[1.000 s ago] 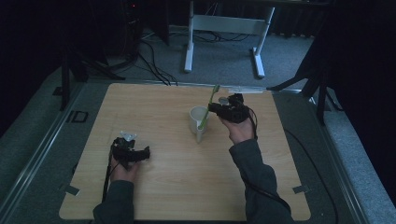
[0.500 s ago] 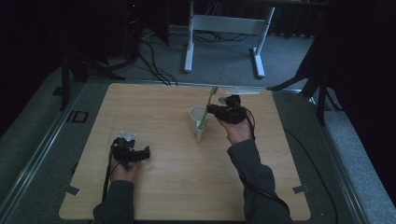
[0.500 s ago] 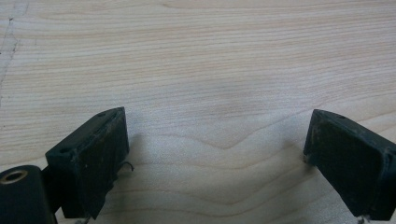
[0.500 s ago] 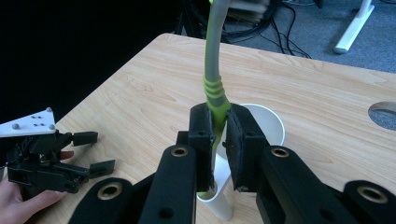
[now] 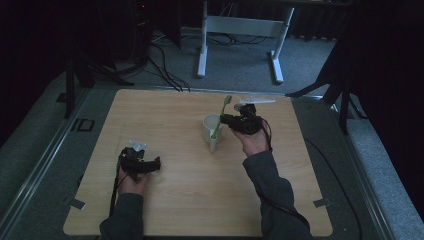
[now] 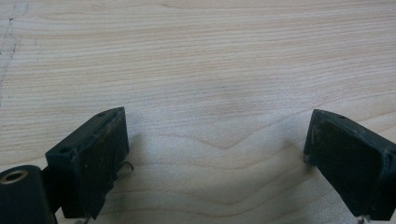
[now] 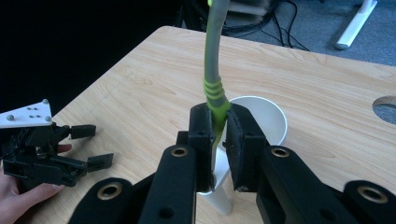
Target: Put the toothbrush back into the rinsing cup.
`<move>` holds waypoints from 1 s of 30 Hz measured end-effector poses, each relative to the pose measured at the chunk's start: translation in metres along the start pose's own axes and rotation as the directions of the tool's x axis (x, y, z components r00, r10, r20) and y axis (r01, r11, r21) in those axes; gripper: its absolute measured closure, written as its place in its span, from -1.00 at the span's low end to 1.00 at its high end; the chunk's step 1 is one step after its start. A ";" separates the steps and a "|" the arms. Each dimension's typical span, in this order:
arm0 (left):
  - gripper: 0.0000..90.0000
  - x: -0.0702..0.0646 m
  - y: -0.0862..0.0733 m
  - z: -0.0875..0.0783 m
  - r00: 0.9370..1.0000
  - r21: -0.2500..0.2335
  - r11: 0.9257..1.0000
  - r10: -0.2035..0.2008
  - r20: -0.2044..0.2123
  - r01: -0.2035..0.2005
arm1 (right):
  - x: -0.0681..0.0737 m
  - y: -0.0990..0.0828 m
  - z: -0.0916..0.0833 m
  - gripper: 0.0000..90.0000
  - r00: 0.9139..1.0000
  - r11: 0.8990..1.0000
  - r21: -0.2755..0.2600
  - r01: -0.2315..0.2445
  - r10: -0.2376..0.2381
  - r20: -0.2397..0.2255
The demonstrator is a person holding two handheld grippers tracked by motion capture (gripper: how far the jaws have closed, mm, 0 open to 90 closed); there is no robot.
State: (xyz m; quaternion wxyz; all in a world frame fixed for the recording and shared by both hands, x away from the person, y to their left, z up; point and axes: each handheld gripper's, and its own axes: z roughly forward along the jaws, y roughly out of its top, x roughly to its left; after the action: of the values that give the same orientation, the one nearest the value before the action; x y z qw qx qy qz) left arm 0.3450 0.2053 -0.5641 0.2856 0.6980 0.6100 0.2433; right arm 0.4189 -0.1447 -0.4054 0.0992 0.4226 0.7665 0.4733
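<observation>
Right tongs (image 7: 219,135) clamp toothbrush (image 7: 214,70), long axis upright over cup (image 7: 266,116); left tongs (image 6: 215,154) apart.

A dim lab or studio: wooden table (image 5: 165,115) on grey carpet (image 5: 240,65), floor cables (image 5: 160,60), dark stands (image 5: 70,85)

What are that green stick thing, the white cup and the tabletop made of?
Toothbrush: probably plastic, a smooth grey handle with ribbed bright-green grip, likely rubbery.
Cup: matte white with a thin even rim; plastic or ceramic, hard to tell.
Table: pale wood or wood-look laminate, with visible grain lines and a flat, low-sheen surface.
</observation>
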 end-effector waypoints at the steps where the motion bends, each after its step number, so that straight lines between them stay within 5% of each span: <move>1: -0.85 0.000 0.000 0.000 1.000 -0.001 1.000 -0.001 0.000 0.001 | 0.001 0.000 0.000 0.79 1.000 1.000 0.001 0.003 -0.003 0.004; 15: -0.85 0.000 0.000 0.000 1.000 -0.001 1.000 -0.002 0.000 0.002 | 0.004 -0.006 0.004 0.77 1.000 0.999 0.030 0.028 -0.028 -0.007; 21: -0.85 0.000 0.000 0.000 1.000 0.000 1.000 0.000 0.001 0.000 | 0.006 -0.015 0.007 0.22 0.996 0.996 0.065 0.058 -0.053 -0.076; 30: -0.85 0.000 0.000 0.000 1.000 0.001 1.000 0.002 0.002 -0.002 | 0.003 -0.023 0.006 0.05 0.993 0.995 0.080 0.065 -0.056 -0.103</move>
State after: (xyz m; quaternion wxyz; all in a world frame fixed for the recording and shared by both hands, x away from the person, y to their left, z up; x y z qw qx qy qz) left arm 0.3450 0.2048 -0.5641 0.2857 0.6992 0.6089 0.2426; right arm 0.4077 -0.1430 -0.4271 0.0572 0.3786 0.8021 0.4583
